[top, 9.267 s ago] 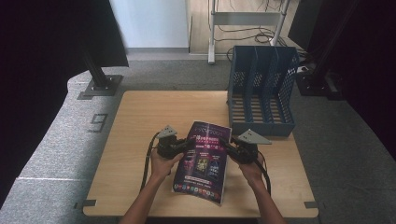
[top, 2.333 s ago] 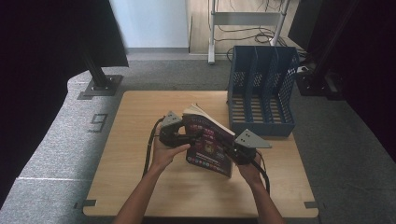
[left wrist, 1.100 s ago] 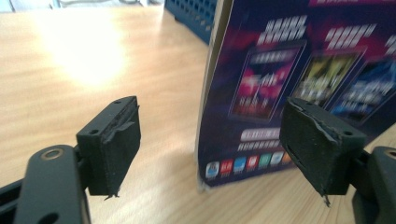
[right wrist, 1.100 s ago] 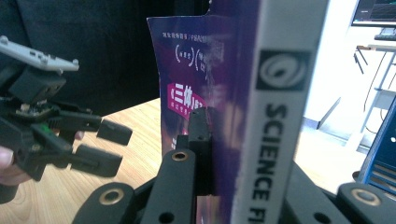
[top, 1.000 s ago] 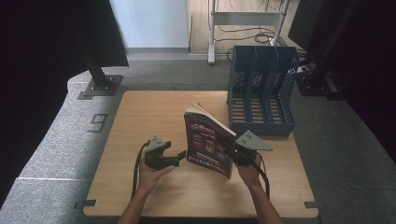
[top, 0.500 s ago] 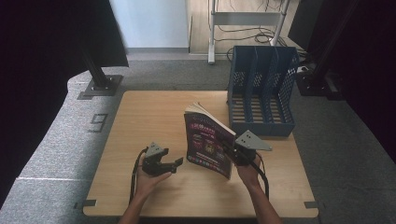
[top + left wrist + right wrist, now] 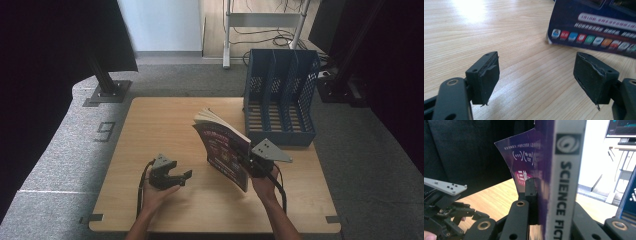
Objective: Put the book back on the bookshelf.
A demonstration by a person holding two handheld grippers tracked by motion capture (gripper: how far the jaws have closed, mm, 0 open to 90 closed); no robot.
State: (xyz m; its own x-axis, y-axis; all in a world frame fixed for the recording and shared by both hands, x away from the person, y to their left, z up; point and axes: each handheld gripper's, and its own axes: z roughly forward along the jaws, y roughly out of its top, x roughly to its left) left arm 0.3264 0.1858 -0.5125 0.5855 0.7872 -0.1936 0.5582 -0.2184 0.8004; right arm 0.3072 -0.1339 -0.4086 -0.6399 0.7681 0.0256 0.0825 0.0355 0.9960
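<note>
Standing near frame centre, the book (image 7: 225, 150) is looking light and floppy; right gripper (image 7: 256, 166) is clamping its stiff spine, left gripper (image 7: 172, 177) gaping empty.

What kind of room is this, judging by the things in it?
Probably an office or lab set up for recording: a light wooden table on grey carpet, a blue plastic file rack with slots, black curtains, and a metal stand with loose cables behind.

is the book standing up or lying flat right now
Standing on edge: the book rises off the table, clamped at its spine by the right gripper.
</note>
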